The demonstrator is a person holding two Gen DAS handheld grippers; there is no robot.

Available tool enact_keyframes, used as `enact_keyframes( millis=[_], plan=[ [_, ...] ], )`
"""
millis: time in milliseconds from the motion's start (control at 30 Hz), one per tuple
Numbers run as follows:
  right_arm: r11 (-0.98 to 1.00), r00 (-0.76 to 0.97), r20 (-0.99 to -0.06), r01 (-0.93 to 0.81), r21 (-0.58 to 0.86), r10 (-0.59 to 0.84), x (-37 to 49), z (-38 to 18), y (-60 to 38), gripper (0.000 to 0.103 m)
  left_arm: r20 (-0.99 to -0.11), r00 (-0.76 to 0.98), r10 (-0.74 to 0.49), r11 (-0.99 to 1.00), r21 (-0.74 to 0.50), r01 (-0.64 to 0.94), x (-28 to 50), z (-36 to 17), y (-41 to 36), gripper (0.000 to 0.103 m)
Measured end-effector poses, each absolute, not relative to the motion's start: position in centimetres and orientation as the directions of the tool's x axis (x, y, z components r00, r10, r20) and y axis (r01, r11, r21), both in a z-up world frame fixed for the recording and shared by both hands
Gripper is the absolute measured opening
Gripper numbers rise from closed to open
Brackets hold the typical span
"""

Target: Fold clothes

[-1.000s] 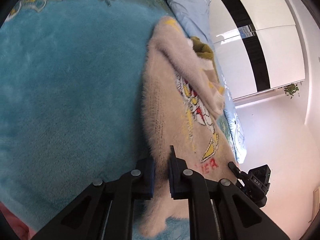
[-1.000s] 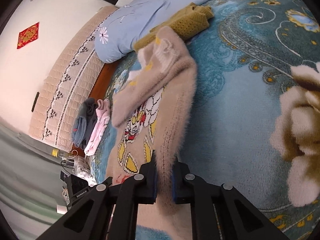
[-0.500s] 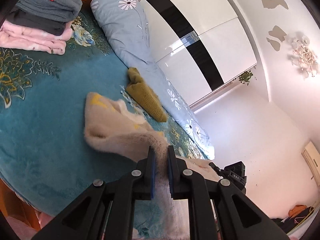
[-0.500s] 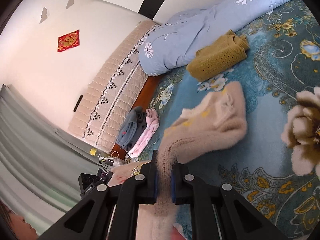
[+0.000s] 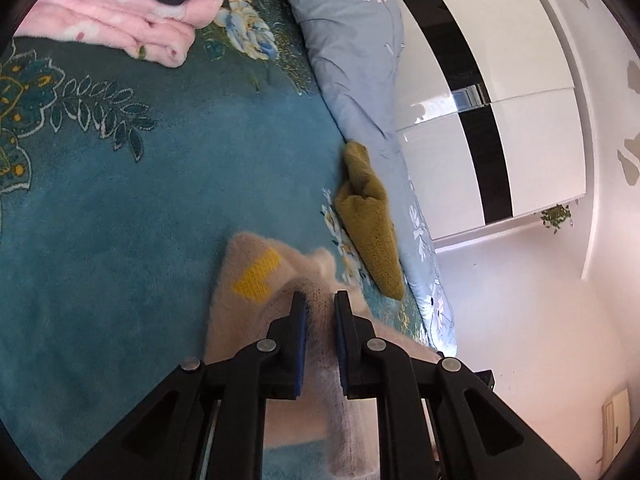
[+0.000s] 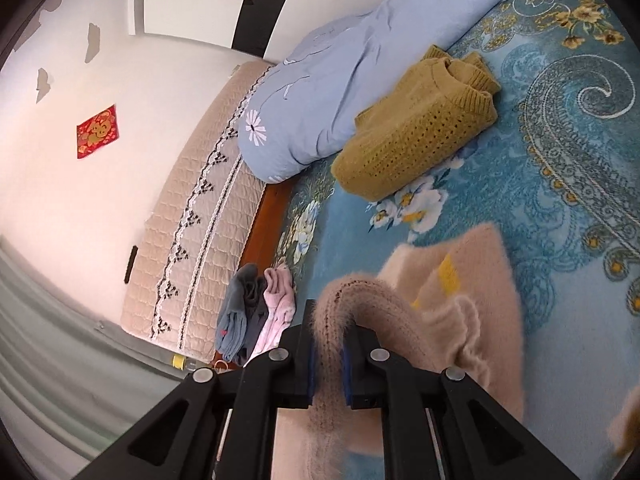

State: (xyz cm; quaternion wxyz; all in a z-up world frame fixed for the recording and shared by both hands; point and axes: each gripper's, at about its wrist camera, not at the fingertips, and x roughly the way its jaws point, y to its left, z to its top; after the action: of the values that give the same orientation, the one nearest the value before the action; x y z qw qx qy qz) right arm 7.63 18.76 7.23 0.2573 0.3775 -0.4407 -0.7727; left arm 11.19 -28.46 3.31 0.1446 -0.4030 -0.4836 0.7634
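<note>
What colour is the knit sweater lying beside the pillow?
Mustard yellow sweater, open-knit texture, lying against the pale blue floral pillow. Clearest in the right wrist view.

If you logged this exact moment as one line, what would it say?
task: fold clothes | left gripper: shut on beige fuzzy sweater | right gripper: shut on beige fuzzy sweater | mustard knit sweater: folded beside blue duvet

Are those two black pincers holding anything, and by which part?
Both hold the fluffy beige sweater: the left gripper and the right gripper each pinch a fold of its edge.
</note>
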Motion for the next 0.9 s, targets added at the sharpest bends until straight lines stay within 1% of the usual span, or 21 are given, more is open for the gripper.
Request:
enact_keyframes(
  millis=[100,167,233,333,500,533,567,600,633,700,733,767,900],
  plan=[
    [-0.468,-0.581,-0.37,0.022,0.883,-0.725,6.1,5.0,18.9,0.013,-0.488,-0.632,0.602,-0.46,-0.859,0.225,9.3,1.3,-28.4,0.012],
    [-0.463,-0.582,-0.361,0.031,0.886,-0.729,5.8,4.5,19.2,0.014,-0.481,-0.657,0.581,-0.435,-0.865,0.249,8.6,0.7,-28.4,0.016],
    [-0.459,-0.583,-0.352,0.04,0.888,-0.732,5.5,4.1,19.5,0.015,-0.443,-0.708,0.55,-0.372,-0.889,0.267,8.5,0.2,-28.8,0.018],
    [-0.441,-0.585,-0.33,0.052,0.896,-0.741,5.5,4.0,19.6,0.016,-0.318,-0.786,0.531,-0.191,-0.948,0.254,9.2,-1.0,-30.2,0.02],
    [-0.353,-0.601,-0.267,0.027,0.935,-0.753,5.5,3.2,20.4,0.02,-0.307,-0.813,0.496,-0.186,-0.951,0.246,11.0,-0.8,-31.2,0.022],
    [-0.34,-0.601,-0.257,0.025,0.94,-0.757,5.5,3.0,20.5,0.021,-0.301,-0.816,0.493,-0.188,-0.953,0.238,11.5,-0.7,-31.3,0.024],
    [-0.327,-0.602,-0.247,0.026,0.945,-0.759,5.5,3.0,20.6,0.022,-0.307,-0.817,0.488,-0.207,-0.95,0.233,11.8,-0.6,-31.2,0.026],
    [-0.315,-0.603,-0.236,0.026,0.949,-0.762,5.6,3.0,20.7,0.022,-0.313,-0.817,0.484,-0.226,-0.947,0.229,12.0,-0.4,-31.1,0.027],
    [-0.302,-0.604,-0.225,0.026,0.953,-0.764,5.6,2.9,20.8,0.024,-0.32,-0.817,0.479,-0.246,-0.943,0.225,12.3,-0.2,-31.0,0.027],
    [-0.276,-0.602,-0.207,0.024,0.961,-0.771,5.6,2.7,20.8,0.034,-0.368,-0.799,0.475,-0.336,-0.915,0.222,12.5,0.4,-30.3,0.029],
    [-0.263,-0.601,-0.198,0.022,0.964,-0.775,5.6,2.5,20.9,0.043,-0.396,-0.786,0.474,-0.389,-0.895,0.217,12.6,0.7,-29.7,0.029],
    [-0.246,-0.603,-0.185,0.019,0.969,-0.776,5.7,2.3,21.0,0.049,-0.432,-0.768,0.474,-0.454,-0.866,0.207,12.7,1.1,-28.8,0.03],
    [-0.193,-0.623,-0.147,0.006,0.981,-0.768,5.9,1.9,22.1,0.05,-0.559,-0.71,0.428,-0.675,-0.72,0.161,12.7,2.3,-25.2,0.03]
  ],
)
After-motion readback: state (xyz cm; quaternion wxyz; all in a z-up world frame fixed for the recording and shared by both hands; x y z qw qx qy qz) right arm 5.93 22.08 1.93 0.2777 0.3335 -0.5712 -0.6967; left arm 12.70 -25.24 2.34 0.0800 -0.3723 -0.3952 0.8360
